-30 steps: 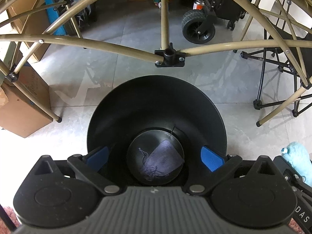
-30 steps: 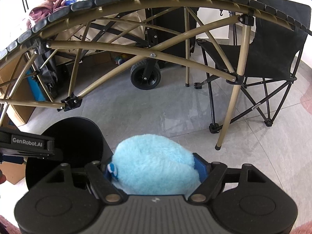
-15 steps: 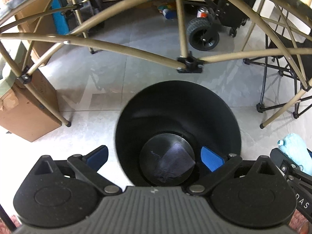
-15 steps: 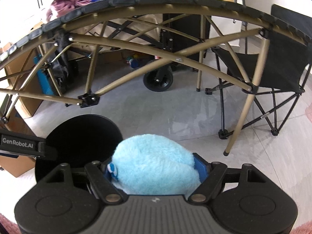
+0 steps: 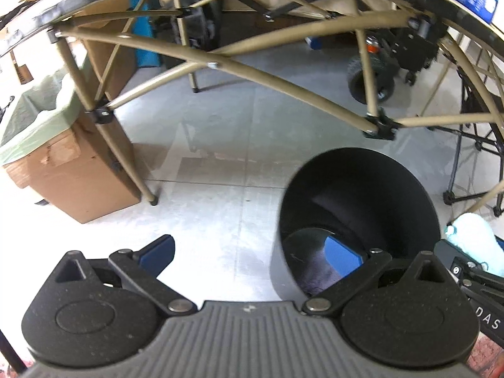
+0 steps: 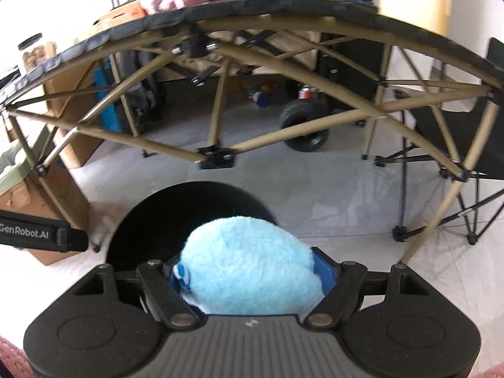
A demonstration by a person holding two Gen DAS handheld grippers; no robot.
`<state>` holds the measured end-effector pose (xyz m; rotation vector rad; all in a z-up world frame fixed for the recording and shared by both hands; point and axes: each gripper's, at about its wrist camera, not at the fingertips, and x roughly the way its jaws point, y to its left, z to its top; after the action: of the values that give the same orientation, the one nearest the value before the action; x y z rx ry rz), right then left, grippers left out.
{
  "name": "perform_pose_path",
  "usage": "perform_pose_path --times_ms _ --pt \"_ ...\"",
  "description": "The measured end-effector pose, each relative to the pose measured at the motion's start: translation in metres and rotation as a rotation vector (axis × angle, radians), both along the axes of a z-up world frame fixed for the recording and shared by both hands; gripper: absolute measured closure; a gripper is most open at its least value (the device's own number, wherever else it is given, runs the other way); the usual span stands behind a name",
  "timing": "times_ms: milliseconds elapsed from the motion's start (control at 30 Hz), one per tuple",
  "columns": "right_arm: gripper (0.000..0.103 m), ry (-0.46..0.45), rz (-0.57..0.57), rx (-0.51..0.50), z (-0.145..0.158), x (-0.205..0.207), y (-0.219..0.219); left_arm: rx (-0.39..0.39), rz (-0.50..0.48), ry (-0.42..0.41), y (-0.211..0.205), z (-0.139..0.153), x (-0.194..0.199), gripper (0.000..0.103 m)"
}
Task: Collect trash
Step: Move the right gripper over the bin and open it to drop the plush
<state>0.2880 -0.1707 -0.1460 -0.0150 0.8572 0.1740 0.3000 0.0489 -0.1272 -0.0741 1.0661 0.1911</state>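
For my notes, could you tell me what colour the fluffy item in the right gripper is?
Light blue fluffy item, clearest in the right wrist view.

Left gripper (image 5: 249,253): matte black speckled housing w/ ribbed grey centre plate, two round black discs either side, black link arms on silver pivot pins, triangular cut-outs near the outer corners, blue pads (image 5: 341,255) on the fingers. Right gripper (image 6: 252,278): same build, grey ribbed plate w/ small white logo, silver pins, blue pads. White "GenRobot.AI" lettering on the left unit's side, seen at the right view's left edge.
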Motion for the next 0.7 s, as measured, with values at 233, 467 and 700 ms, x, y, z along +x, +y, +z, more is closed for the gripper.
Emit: perform_pose_path --times_ms 233,467,700 --pt "0.027 0.037 0.049 -0.018 -0.004 0.010 0.040 0.014 0.046 -0.023 0.031 0.003 -0.011 0.000" --pt "0.027 0.110 0.052 -0.001 -0.016 0.026 0.063 0.006 0.083 -0.019 0.051 0.000 -0.016 0.000" --pt "0.027 0.180 0.044 0.000 -0.029 0.039 0.078 0.005 0.098 -0.008 0.061 -0.005 -0.017 0.000"
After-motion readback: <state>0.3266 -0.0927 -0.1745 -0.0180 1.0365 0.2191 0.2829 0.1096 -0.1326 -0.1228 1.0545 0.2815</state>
